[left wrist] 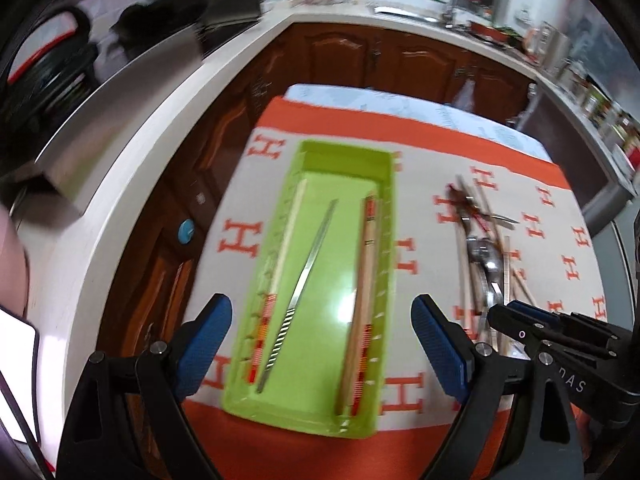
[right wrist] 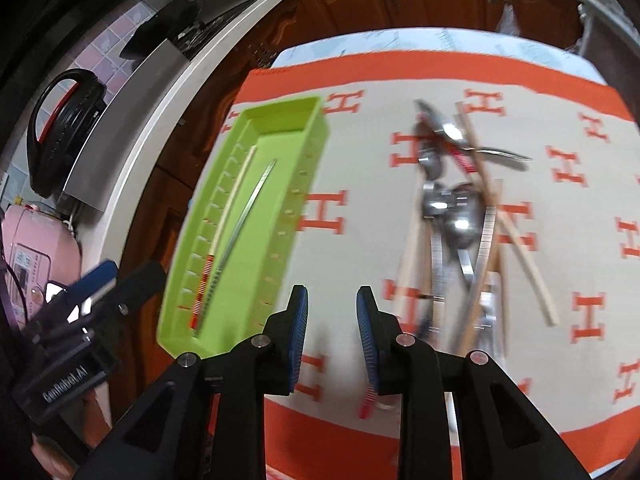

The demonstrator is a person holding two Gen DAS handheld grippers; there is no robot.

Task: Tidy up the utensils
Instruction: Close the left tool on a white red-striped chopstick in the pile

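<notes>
The left claw (left wrist: 322, 344) hangs wide apart over the green tray (left wrist: 384, 216); the right claw (right wrist: 332, 336), partly apart, holds nothing. The tangled pile of spoons and chopsticks (right wrist: 460, 216) lies at two o'clock, so a grab could drag neighbours along.

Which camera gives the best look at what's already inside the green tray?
The left wrist view: it looks straight down into the green tray, showing all its chopsticks. The right wrist view sees the tray slanted, its near end hidden behind the right gripper.

Left gripper (left wrist: 322, 344) wide, right gripper (right wrist: 332, 340) narrower, both empty
</notes>
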